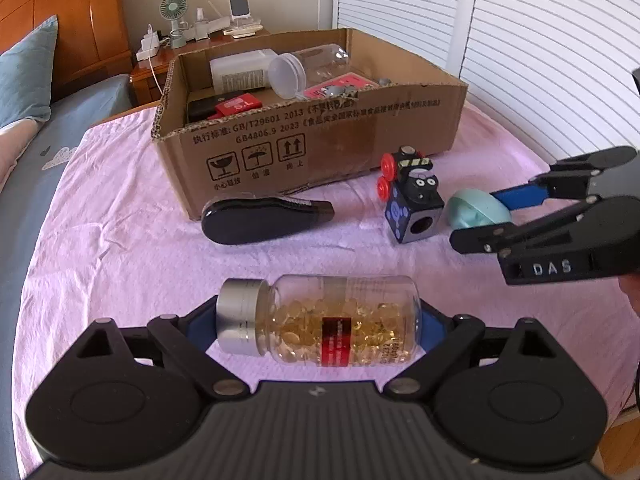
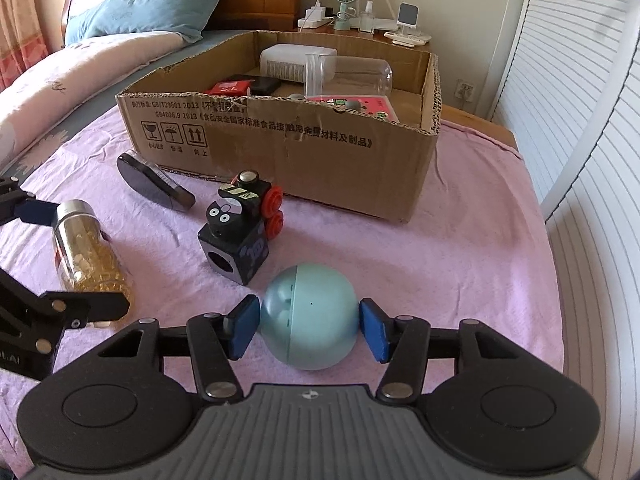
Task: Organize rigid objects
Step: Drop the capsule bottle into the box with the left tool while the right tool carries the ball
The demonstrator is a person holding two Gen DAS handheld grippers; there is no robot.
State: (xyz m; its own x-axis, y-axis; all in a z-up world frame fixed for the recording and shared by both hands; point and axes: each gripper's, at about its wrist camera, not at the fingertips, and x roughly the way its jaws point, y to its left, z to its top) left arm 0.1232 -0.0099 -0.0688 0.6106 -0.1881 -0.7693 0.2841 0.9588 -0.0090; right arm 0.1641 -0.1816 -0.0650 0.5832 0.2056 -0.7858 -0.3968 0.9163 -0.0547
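the right claw [image 2: 307,330] is clenched on the teal ball [image 2: 310,316], blue pads pressing its two sides while it sits on the pink cloth [image 2: 460,260] of the table. the left claw [image 1: 320,320] straddles the capsule bottle [image 1: 320,318], which lies on its side with the silver cap to the claw's left; the blue pads sit at its two ends, but whether they press it or only flank it cannot be told.

just beyond the ball stands the toy train block [image 2: 240,232], and further left of it the dark oval case [image 2: 154,182] leans by the cardboard box [image 2: 320,160].

inside the box already lie a clear jar, a white bottle, a red-labelled black item and a pink card. by my reckoning the sorting is roughly half done: four things remain on the cloth, two of them under a claw.
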